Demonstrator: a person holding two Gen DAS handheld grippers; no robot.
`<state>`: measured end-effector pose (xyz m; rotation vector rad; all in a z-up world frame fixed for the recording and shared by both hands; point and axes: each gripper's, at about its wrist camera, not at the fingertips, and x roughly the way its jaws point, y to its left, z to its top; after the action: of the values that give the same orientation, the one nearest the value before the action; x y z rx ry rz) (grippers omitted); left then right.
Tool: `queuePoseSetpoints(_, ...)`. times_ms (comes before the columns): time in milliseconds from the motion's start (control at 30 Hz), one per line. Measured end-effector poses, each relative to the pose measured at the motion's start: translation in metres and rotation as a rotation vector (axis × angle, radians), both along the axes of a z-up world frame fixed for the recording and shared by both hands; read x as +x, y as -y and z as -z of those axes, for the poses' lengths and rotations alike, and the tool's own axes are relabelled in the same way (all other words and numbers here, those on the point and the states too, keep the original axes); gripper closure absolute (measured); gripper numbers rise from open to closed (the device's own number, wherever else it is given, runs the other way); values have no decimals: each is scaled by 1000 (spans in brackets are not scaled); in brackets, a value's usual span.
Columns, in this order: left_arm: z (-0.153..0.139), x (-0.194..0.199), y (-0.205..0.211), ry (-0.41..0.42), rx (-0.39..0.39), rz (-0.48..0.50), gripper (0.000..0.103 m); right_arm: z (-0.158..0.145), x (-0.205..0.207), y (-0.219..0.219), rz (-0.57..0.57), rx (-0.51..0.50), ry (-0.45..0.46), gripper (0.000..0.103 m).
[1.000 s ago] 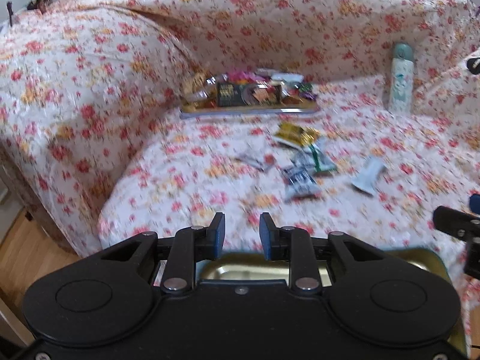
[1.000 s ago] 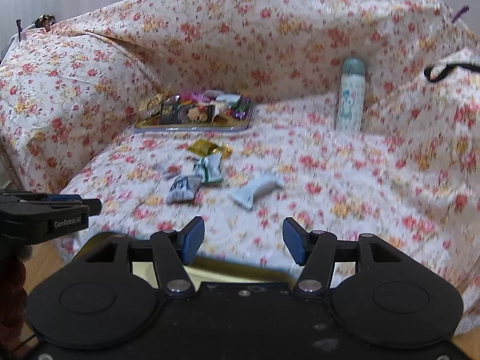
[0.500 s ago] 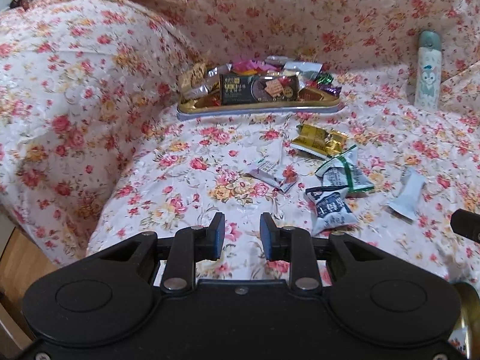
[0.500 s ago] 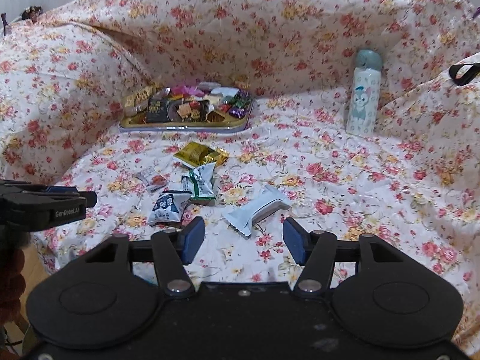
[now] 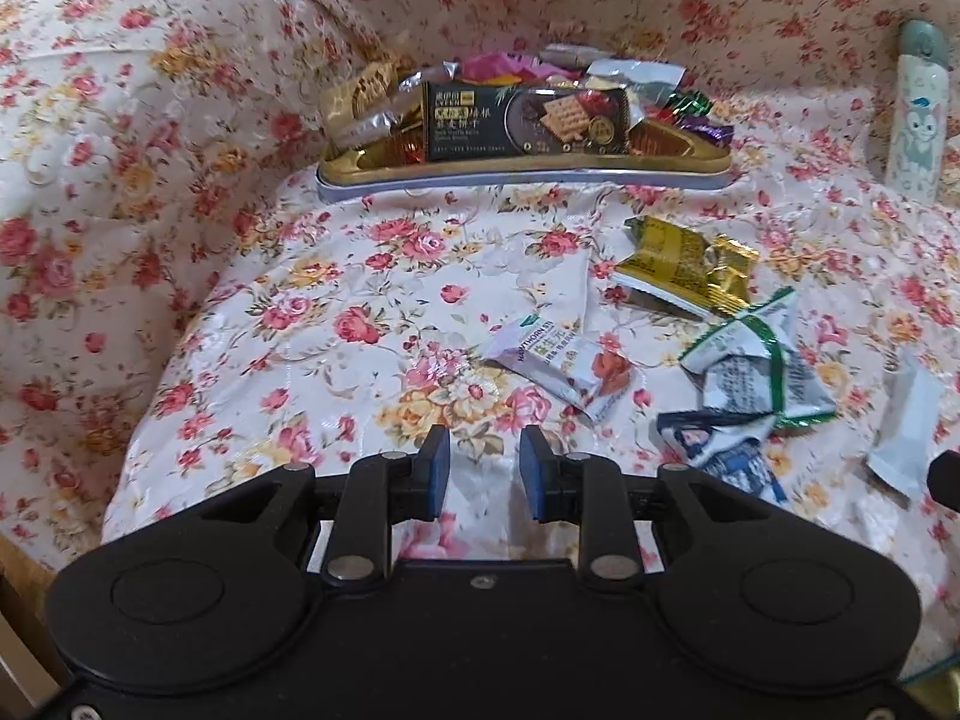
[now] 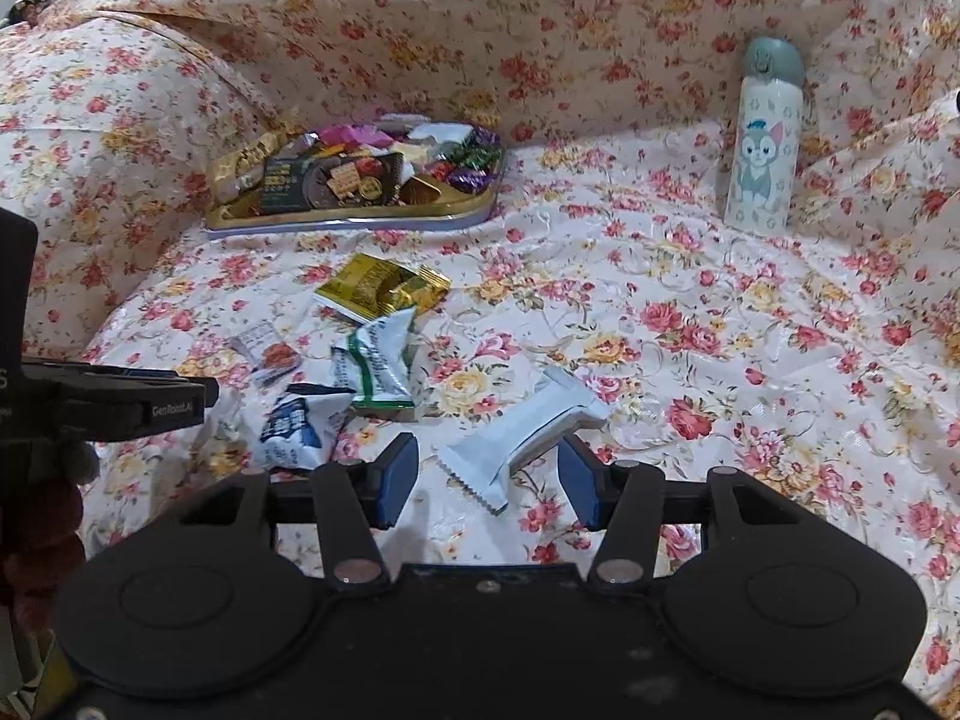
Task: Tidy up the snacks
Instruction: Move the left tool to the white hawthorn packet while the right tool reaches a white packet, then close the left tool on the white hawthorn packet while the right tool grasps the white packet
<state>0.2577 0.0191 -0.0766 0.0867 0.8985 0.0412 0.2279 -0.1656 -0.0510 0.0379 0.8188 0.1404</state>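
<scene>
Snacks are seen on a floral-covered sofa. Farthest ahead of both jaws, a gold tray heaped with wrapped snacks is noted, and a cartoon-printed bottle stands upright far ahead and right. Nearer, a gold packet, a green-and-white packet, a dark blue packet and a small hawthorn packet are scattered. A white packet lies just ahead of the right gripper, whose jaws are spread, have just been closing, and touch nothing. The left gripper is held narrowly parted over bare cloth, gripping nothing.
</scene>
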Motion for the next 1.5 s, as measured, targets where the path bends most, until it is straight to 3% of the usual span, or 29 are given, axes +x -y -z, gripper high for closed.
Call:
queuePoseSetpoints(300, 6, 18, -9, 0, -13, -9, 62, 20, 27, 6, 38, 26, -66, 49)
queuePoseSetpoints(433, 7, 22, -14, -3, -15, -25, 51, 28, 37, 4, 41, 33, -83, 49)
queuePoseSetpoints(567, 8, 26, -20, -17, -43, -40, 49, 34, 45, 1, 30, 36, -93, 51)
queuePoseSetpoints(833, 8, 28, -20, -22, -43, -47, 47, 40, 63, -1, 7, -7, -60, 79)
queuePoseSetpoints(900, 8, 29, -20, -29, -43, -56, 46, 41, 69, 1, 5, -17, -47, 81)
queuePoseSetpoints(1133, 8, 30, -20, -38, -36, -67, 44, 47, 81, 6, -8, -40, 21, 81)
queuePoseSetpoints(1167, 8, 30, -20, -38, -37, -68, 44, 47, 83, 6, -3, -43, 30, 79)
queuePoseSetpoints(1233, 8, 30, -20, -40, -38, -72, 44, 48, 85, 8, 5, -30, 35, 66)
queuePoseSetpoints(1367, 8, 31, -20, -42, -39, -73, 44, 47, 89, 10, 19, 23, 40, 60)
queuePoseSetpoints(1500, 8, 31, -20, -43, -42, -73, 44, 50, 93, 12, 56, 27, 46, 62)
